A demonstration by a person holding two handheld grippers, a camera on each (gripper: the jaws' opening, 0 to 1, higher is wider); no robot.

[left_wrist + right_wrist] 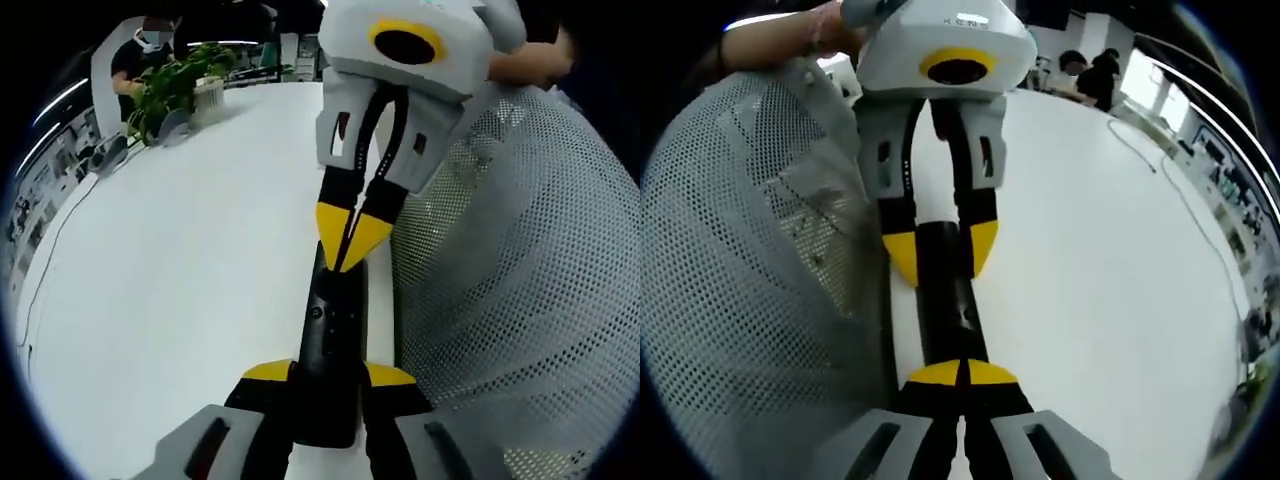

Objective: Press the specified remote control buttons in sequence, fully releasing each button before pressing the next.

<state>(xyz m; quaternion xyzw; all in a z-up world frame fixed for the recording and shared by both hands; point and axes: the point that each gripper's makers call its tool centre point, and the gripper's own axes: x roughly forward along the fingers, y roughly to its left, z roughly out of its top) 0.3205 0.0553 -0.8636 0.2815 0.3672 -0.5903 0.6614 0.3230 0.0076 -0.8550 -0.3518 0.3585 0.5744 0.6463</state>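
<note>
- Left gripper view, my left gripper (328,374): yellow-tipped jaws clamped on either side of the near end of the remote control (331,345).
- Remote control: black, slim, lying lengthwise on the white table (180,270) close to its edge; small buttons faintly visible on its upper face, too small to read.
- My right gripper (352,240), entering from above in this view: yellow tips drawn together into a point, set down on the far end of the remote.
- White mesh chair back (520,260): just beside the table edge, right of the remote.
- Potted green plant (180,85): far end of the table; a seated person (150,45) behind it.
- Right gripper view, my right gripper (962,374): tips meeting with no gap, resting on the remote control (950,300).
- My left gripper (940,250), opposite: jaws straddling the remote's other end.
- Mesh chair back (750,260): left of the remote, table (1090,280) to the right.
</note>
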